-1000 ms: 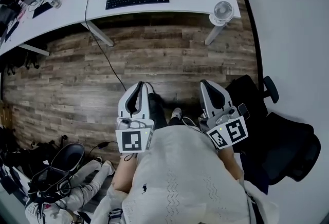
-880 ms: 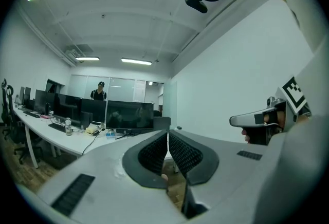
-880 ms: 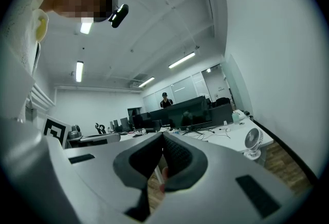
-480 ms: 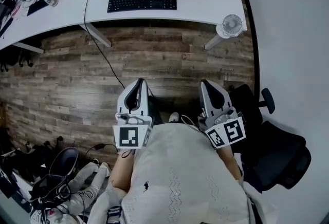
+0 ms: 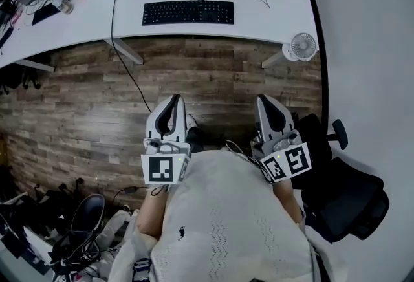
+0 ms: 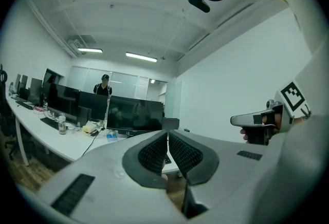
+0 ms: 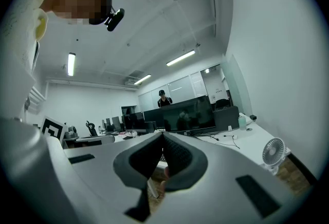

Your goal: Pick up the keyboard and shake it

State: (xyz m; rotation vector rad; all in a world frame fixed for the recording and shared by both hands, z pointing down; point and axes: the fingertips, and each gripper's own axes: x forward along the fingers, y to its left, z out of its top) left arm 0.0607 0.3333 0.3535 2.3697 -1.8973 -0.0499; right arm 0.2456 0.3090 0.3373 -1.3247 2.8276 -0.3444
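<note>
**Desk:** Where is the keyboard?

**Photographer:** The black keyboard (image 5: 188, 12) lies flat on the white desk (image 5: 272, 15), at 12 o'clock from the person in the head view. It is well apart from both grippers, with a stretch of wooden floor (image 5: 213, 74) between them and the desk.

**Desk:** And the 2 grippers?

**Photographer:** The left gripper (image 5: 173, 102) and the right gripper (image 5: 266, 101) are held side by side, level, in front of the person's white top, both pointing toward 12 o'clock. The left gripper view shows its 2 jaws pressed together with nothing between them. The right gripper view shows the same there: pads meeting at the tip, holding nothing.

**Desk:** What else is in frame?

**Photographer:** A small white fan (image 5: 301, 46) sits beside the desk's right corner, at 1 o'clock from the right gripper. A black office chair (image 5: 349, 190) stands at 4 o'clock. A black cable (image 5: 132, 80) runs down from the desk across the floor, at 11 o'clock from the left gripper. In the left gripper view, dark monitors (image 6: 134, 113) line the desk, and a person in a dark cap (image 6: 104, 84) stands behind them.
</note>
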